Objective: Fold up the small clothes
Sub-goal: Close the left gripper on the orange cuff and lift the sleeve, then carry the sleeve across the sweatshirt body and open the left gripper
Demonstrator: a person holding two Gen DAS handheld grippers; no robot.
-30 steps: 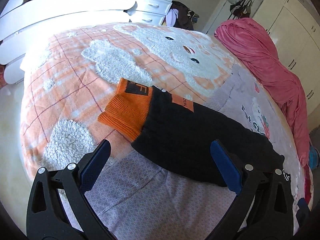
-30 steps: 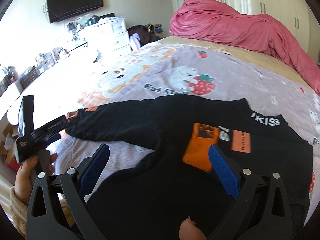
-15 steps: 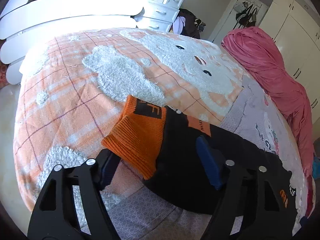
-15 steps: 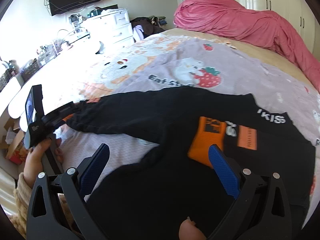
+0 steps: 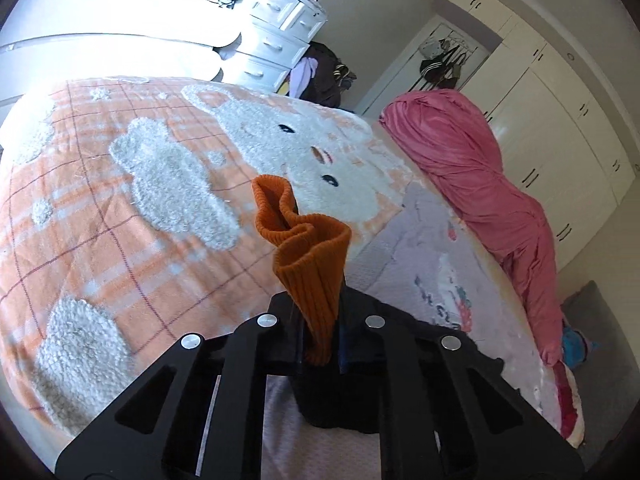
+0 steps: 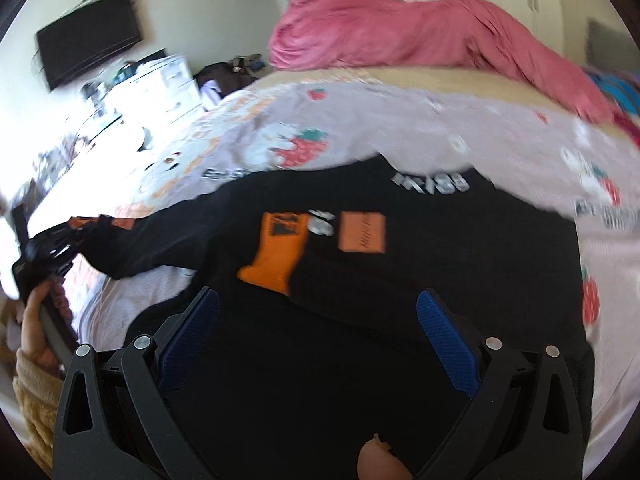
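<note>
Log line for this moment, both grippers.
left gripper: shut on orange cuff | right gripper: open over black sweatshirt | fold: unfinished

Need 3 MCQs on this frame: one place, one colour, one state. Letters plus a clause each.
1. Where does the pink blanket lie?
A. on the floor
B. along the bed's far side, by the wardrobes
C. on the dresser

2. What colour is the cuff in the left gripper?
A. orange
B. green
C. white

3. How do the right gripper jaws stand?
A. shut on a cuff
B. shut, empty
C. open over the black top

Key: B, it lies bunched there; A, orange ribbing sticks up between the shut jaws; C, blue pads stand apart, gripping nothing.
</note>
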